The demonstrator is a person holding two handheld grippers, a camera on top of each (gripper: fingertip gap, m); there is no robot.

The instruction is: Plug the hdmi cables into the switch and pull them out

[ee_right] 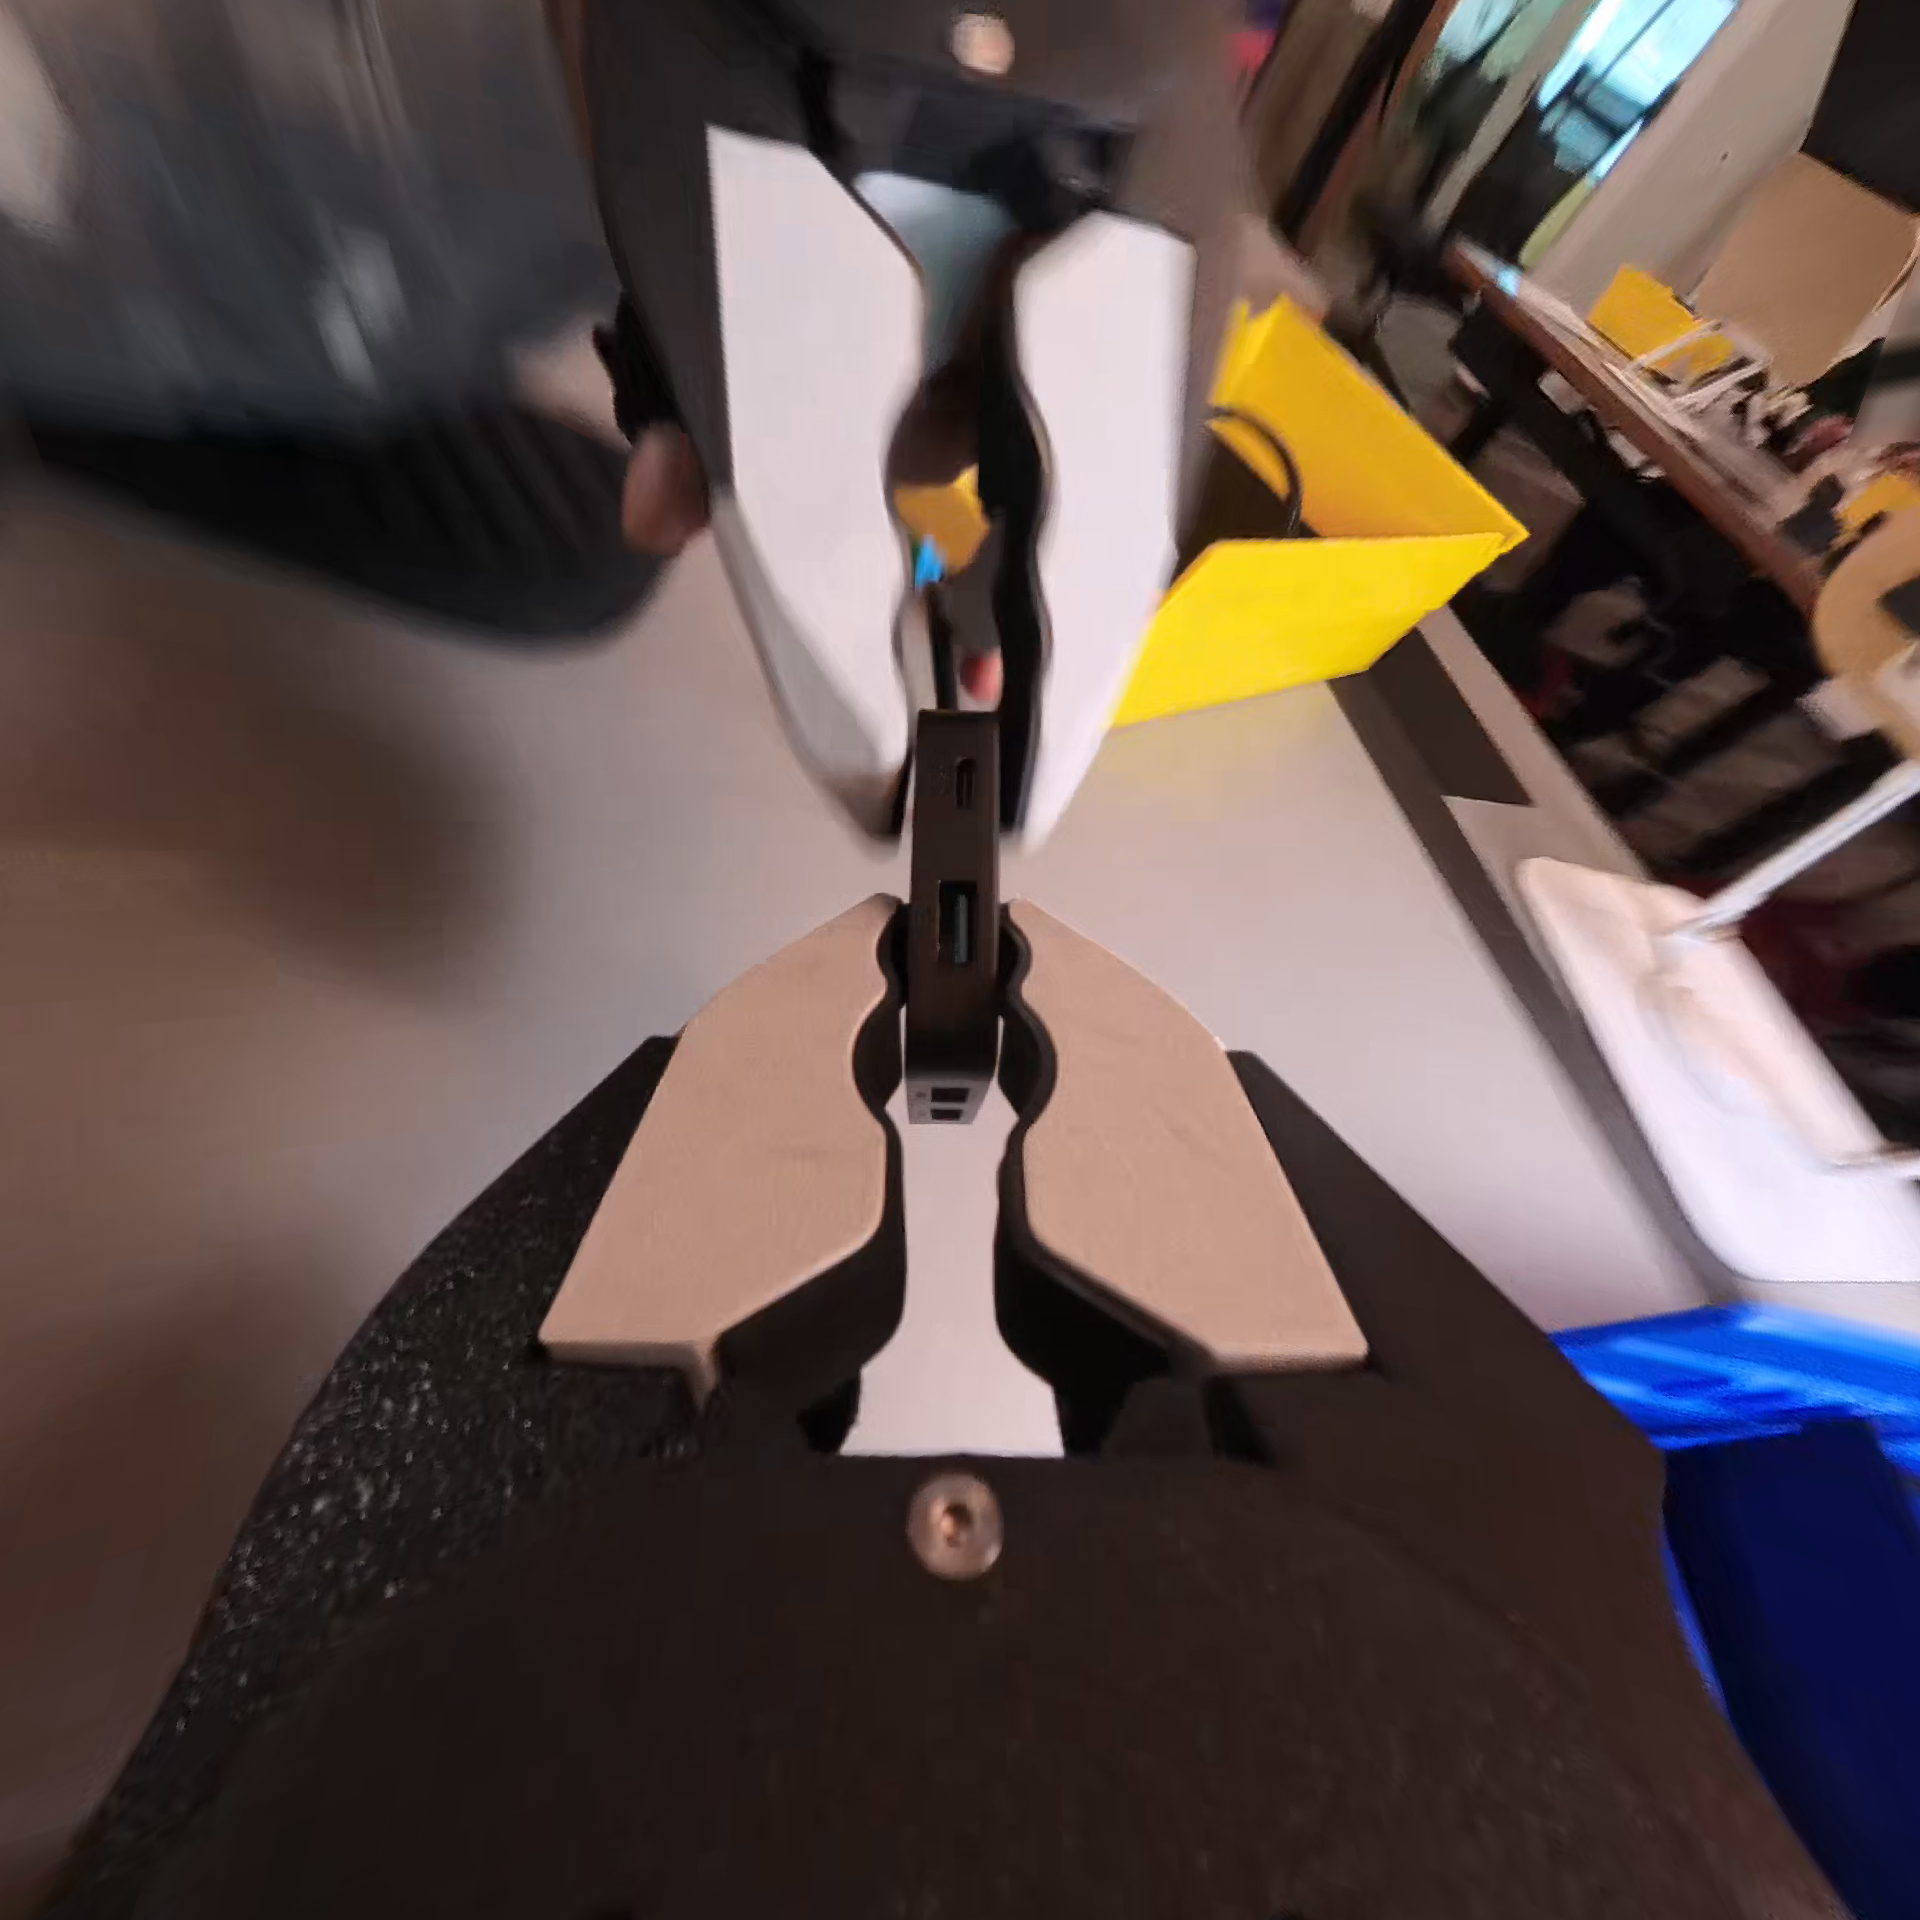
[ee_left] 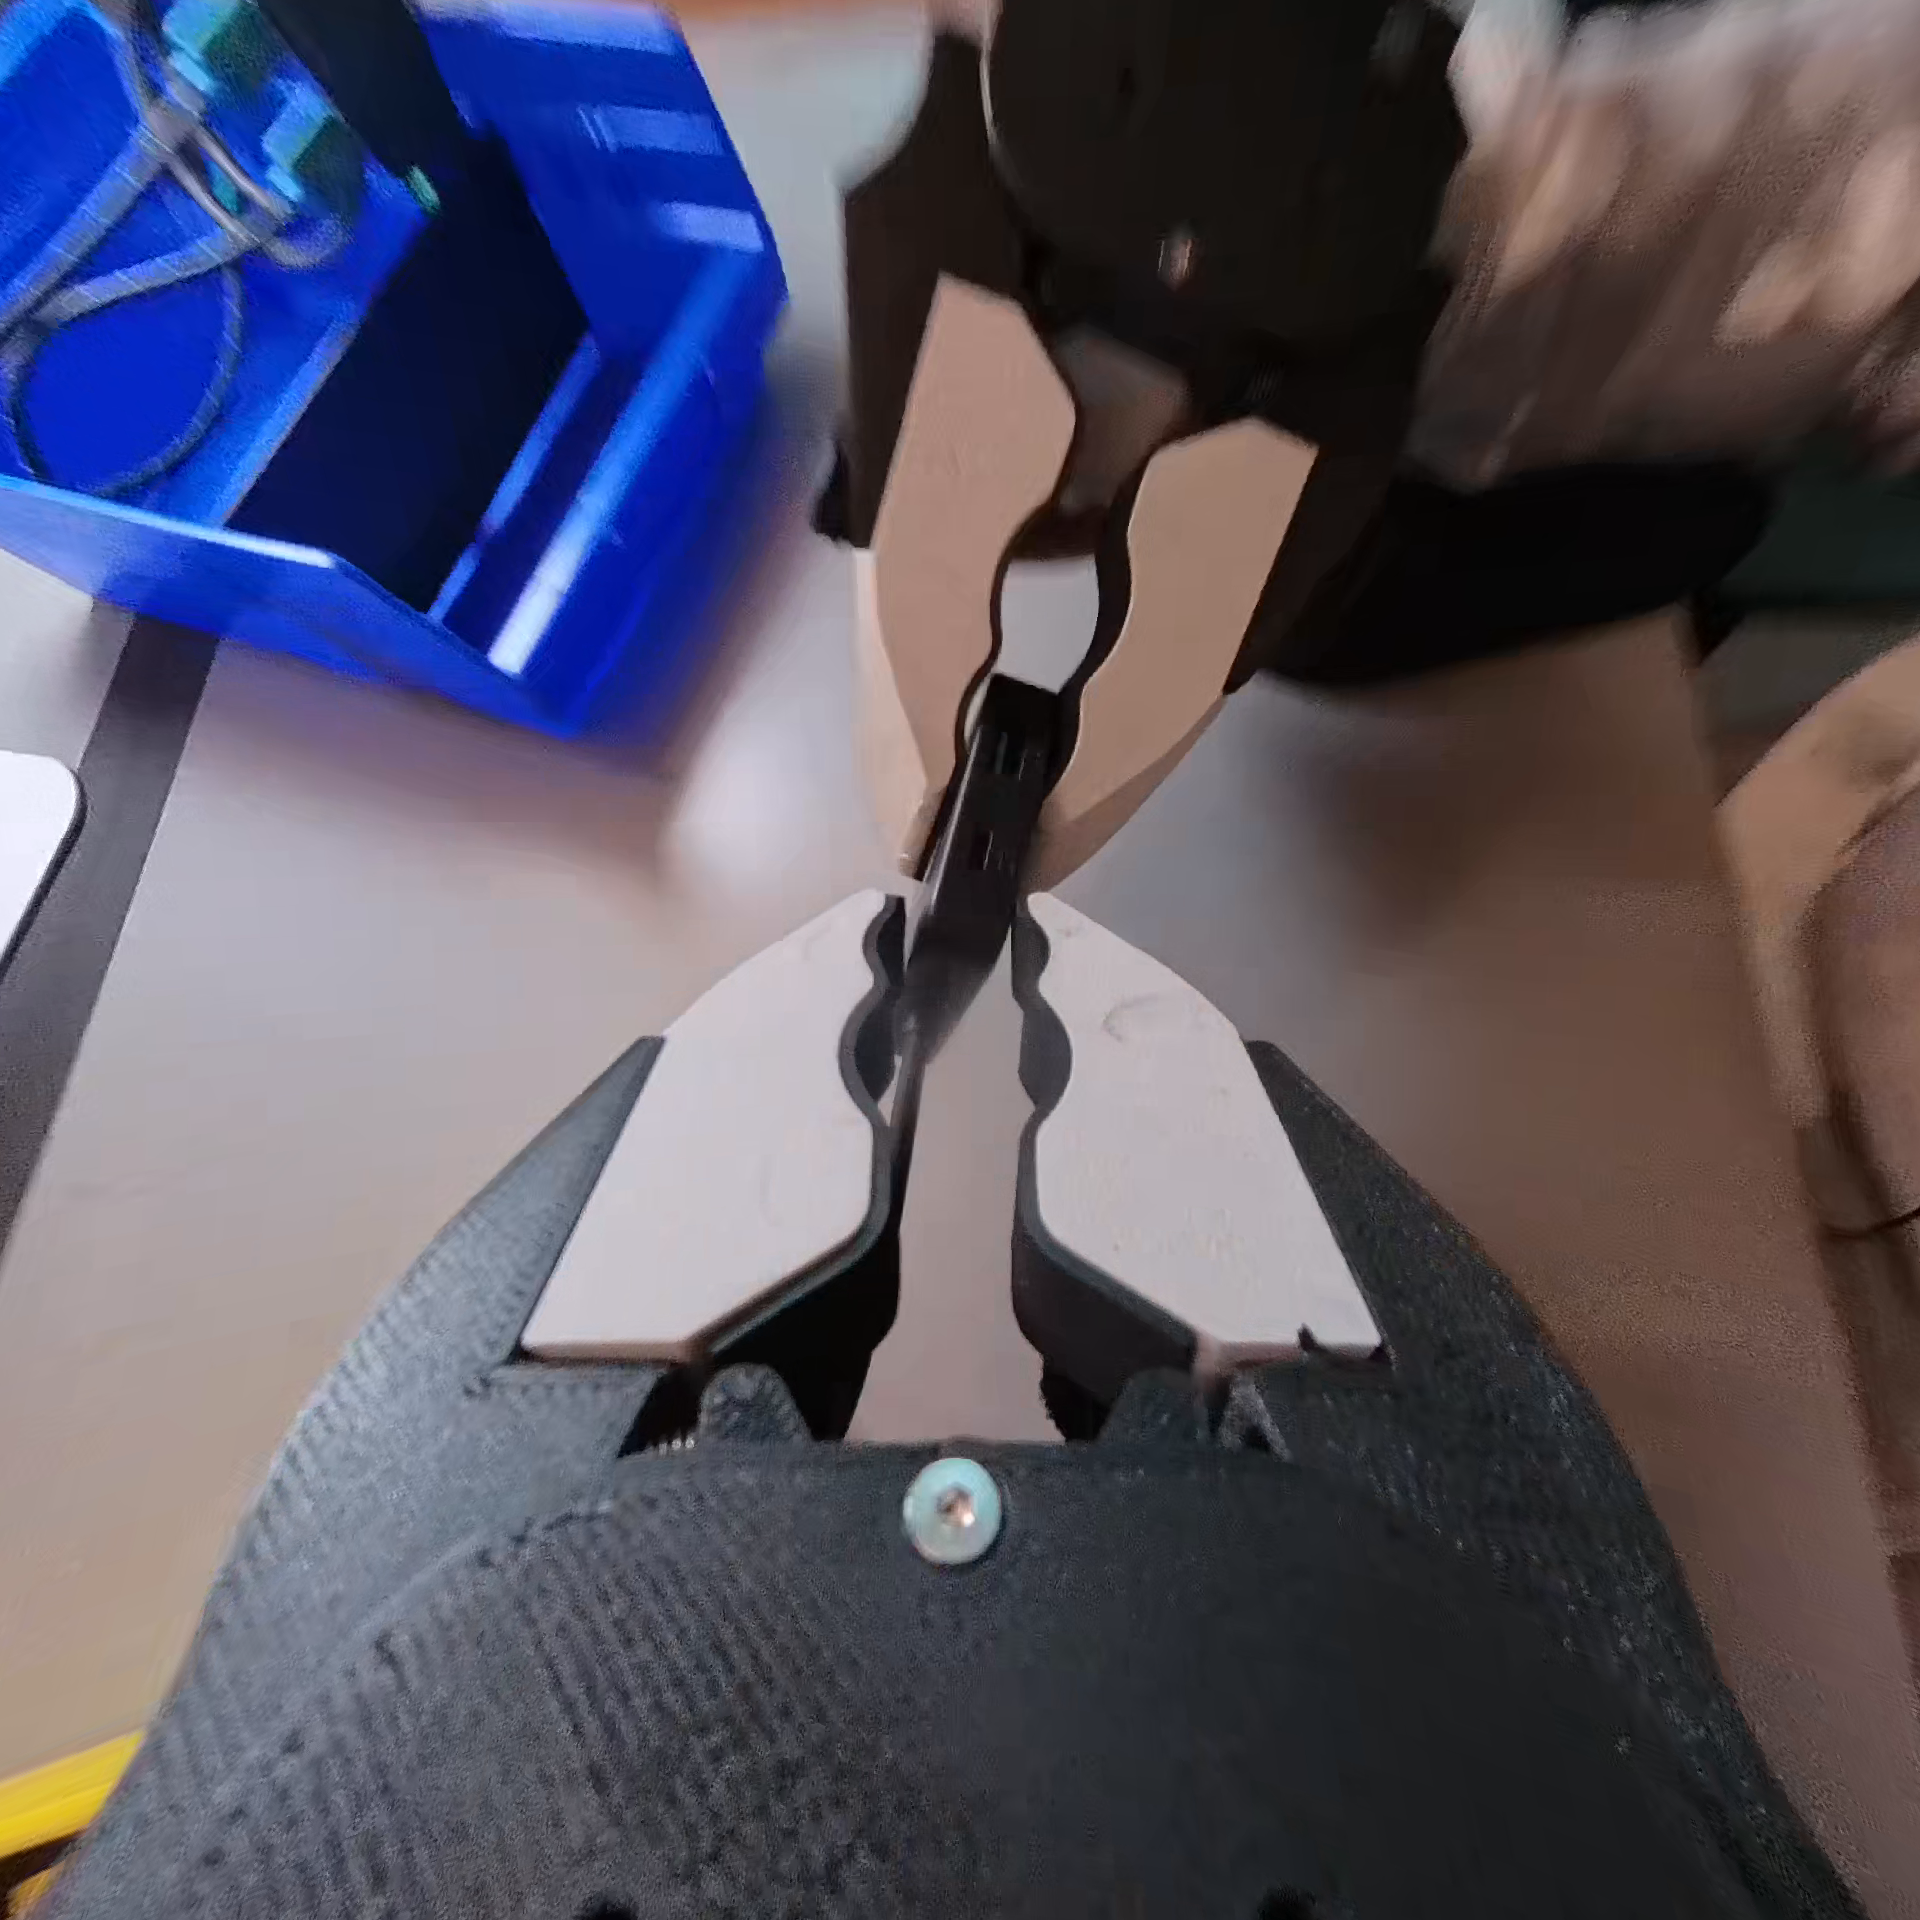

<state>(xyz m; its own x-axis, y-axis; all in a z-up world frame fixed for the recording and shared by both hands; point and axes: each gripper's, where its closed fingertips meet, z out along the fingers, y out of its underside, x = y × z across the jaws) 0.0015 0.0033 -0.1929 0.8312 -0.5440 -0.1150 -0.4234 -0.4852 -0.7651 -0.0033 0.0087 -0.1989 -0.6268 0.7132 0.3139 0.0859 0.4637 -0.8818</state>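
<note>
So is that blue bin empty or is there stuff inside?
Not empty. The blue bin has grey cables lying in its left compartment. The other compartment is dark, and nothing shows in it.

2 tongs: the left tongs [ee_left: 951, 914] and the right tongs [ee_right: 951, 914]. 1 black switch [ee_right: 951, 935] between them. 1 blue bin [ee_left: 436, 343], 1 yellow bin [ee_right: 1340, 520], 1 table [ee_left: 416, 1039]. Cables in the blue bin are too blurred to count.

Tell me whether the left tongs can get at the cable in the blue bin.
Probably not yet: the left tongs are shut on the black switch, shared with the right tongs. The cable in the blue bin lies uncovered, so releasing should free the way.
</note>
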